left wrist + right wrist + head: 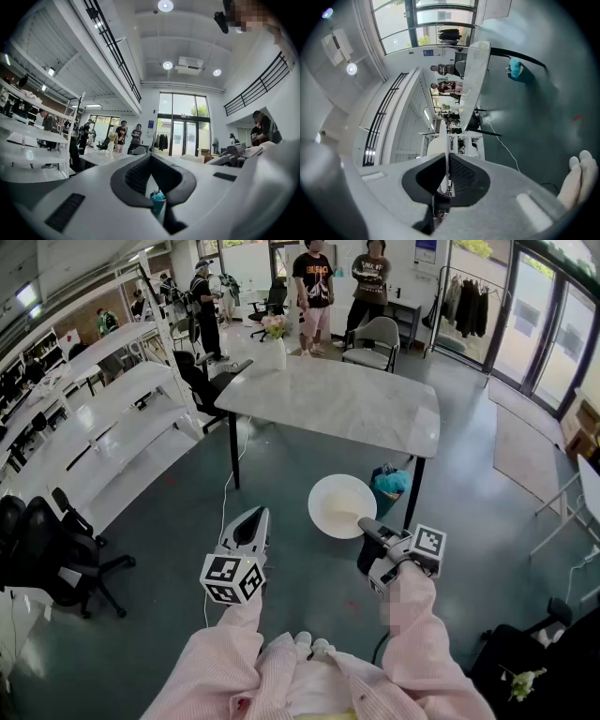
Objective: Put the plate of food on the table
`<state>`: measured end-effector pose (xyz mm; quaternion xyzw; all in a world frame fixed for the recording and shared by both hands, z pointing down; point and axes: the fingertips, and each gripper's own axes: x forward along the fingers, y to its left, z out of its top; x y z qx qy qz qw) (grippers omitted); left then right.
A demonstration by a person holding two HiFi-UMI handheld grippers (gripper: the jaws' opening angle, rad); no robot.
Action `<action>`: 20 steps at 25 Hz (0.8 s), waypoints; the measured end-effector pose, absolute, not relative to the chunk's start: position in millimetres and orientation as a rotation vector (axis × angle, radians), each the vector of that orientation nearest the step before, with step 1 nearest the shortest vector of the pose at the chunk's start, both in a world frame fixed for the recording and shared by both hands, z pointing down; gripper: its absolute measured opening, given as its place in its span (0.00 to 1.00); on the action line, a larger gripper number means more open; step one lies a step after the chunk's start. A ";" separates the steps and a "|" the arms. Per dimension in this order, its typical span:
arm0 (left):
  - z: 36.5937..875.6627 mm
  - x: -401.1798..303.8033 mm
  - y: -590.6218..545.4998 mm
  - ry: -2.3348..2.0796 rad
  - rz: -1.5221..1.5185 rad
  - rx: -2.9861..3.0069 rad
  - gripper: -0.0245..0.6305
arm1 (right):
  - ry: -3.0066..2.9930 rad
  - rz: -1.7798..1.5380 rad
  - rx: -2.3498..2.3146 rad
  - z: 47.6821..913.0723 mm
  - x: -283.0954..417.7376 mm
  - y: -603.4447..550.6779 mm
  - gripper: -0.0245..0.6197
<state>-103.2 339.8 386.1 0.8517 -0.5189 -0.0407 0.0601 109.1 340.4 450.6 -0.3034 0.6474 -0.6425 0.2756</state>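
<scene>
A white plate (342, 505) hangs level over the floor in front of the marble table (328, 399), short of its near edge. My right gripper (367, 527) is shut on the plate's near rim. In the right gripper view the plate (442, 136) shows edge-on as a thin white line pinched between the dark pads (461, 176), and the picture is rolled so the table (476, 70) stands upright. What lies on the plate I cannot make out. My left gripper (253, 517) floats to the plate's left with its jaws together and nothing in them; its own view (152, 174) looks toward the table (101, 157).
A vase of flowers (275, 338) stands on the table's far left corner. A teal bin (389, 486) sits under the table's near right leg. Chairs (375, 341) and several people stand beyond the table. White shelving (103, 418) runs along the left, and a black office chair (66, 559) stands near left.
</scene>
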 end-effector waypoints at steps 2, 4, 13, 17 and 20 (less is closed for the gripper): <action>385.8 -102.4 337.8 -1.572 -0.123 2.577 0.03 | 1.740 -1.724 -0.816 449.7 110.3 338.0 0.06; 387.1 -101.3 337.3 -1.570 -0.117 2.574 0.03 | 1.737 -1.724 -0.820 450.4 112.2 337.4 0.06; 391.1 -93.5 339.9 -1.579 -0.101 2.551 0.03 | 1.740 -1.732 -0.822 453.7 121.5 338.4 0.06; 396.0 -88.9 340.5 -1.585 -0.099 2.535 0.03 | 1.756 -1.741 -0.839 457.9 124.8 334.2 0.06; 402.4 -84.0 340.7 -1.595 -0.107 2.514 0.03 | 1.779 -1.740 -0.860 462.0 129.4 328.3 0.06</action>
